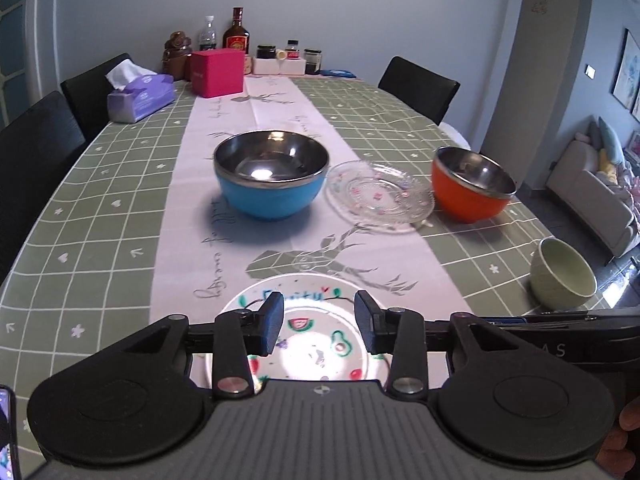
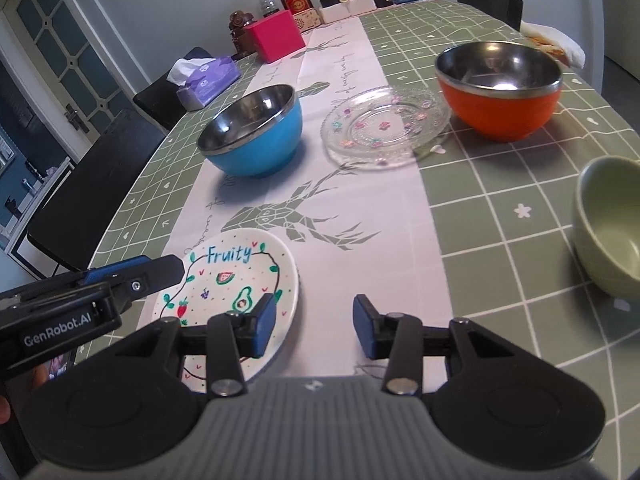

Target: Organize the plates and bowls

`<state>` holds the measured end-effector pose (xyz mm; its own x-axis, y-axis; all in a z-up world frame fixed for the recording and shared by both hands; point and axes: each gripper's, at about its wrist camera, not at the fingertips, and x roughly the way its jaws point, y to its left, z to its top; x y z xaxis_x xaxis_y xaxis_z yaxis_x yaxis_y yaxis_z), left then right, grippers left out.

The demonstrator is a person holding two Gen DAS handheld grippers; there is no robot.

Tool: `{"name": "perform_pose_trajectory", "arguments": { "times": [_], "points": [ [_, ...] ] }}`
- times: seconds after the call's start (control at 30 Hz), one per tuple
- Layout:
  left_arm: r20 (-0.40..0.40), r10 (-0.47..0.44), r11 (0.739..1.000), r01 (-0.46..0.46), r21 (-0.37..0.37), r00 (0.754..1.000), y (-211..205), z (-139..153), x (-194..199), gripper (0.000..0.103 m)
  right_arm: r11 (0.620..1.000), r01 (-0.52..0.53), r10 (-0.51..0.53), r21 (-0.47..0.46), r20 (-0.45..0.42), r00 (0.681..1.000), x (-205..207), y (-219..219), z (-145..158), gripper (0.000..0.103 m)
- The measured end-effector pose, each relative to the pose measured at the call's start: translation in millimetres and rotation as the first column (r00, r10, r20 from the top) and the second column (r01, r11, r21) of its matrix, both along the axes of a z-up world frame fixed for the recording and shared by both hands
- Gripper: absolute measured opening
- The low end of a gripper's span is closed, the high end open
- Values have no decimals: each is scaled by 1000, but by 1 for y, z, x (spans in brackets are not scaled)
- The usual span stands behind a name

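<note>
A white "Fruity" plate (image 1: 312,344) (image 2: 236,280) lies at the table's near edge. My left gripper (image 1: 319,322) is open and hovers over it; it also shows in the right wrist view (image 2: 160,272). My right gripper (image 2: 314,326) is open and empty, just right of that plate. Farther back stand a blue bowl (image 1: 272,178) (image 2: 252,132), a clear glass plate (image 1: 378,196) (image 2: 386,124) and an orange bowl (image 1: 472,184) (image 2: 498,88). A pale green bowl (image 1: 562,274) (image 2: 612,232) sits at the right.
A tissue box (image 1: 140,98) (image 2: 206,80), a pink box (image 1: 218,72) (image 2: 276,36), bottles and jars (image 1: 236,32) stand at the far end. Black chairs (image 1: 36,148) (image 2: 92,196) line the left side, another (image 1: 418,86) the far right. The tablecloth (image 1: 100,208) is green-checked.
</note>
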<state>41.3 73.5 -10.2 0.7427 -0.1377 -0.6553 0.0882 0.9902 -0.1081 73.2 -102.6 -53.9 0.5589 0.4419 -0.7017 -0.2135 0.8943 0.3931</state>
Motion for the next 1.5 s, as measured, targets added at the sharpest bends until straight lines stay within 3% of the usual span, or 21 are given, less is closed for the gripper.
{"name": "perform_pose_trajectory", "arguments": {
  "times": [0.23, 0.47, 0.87, 1.37, 1.5],
  "points": [
    [-3, -36, 999, 36, -3, 999, -19, 2, 8, 47, 999, 39, -39, -3, -20, 999, 5, -21, 10, 44],
    [-12, -57, 998, 56, -35, 998, -36, 1, 25, 47, 997, 26, -30, -73, -47, 998, 18, -29, 8, 44],
    [-64, -37, 997, 32, -75, 997, -32, -6, 60, 47, 988, 49, -47, -150, 18, 999, 59, -35, 14, 43],
    [-122, 33, 966, -63, -252, 992, -26, -8, 116, 47, 983, 182, -183, -34, -33, 983, 115, -41, 9, 43],
    [-164, 58, 956, -102, -276, 985, -28, -17, 136, 41, 979, 206, -204, 13, -72, 976, 130, -43, 3, 40]
  ]
}}
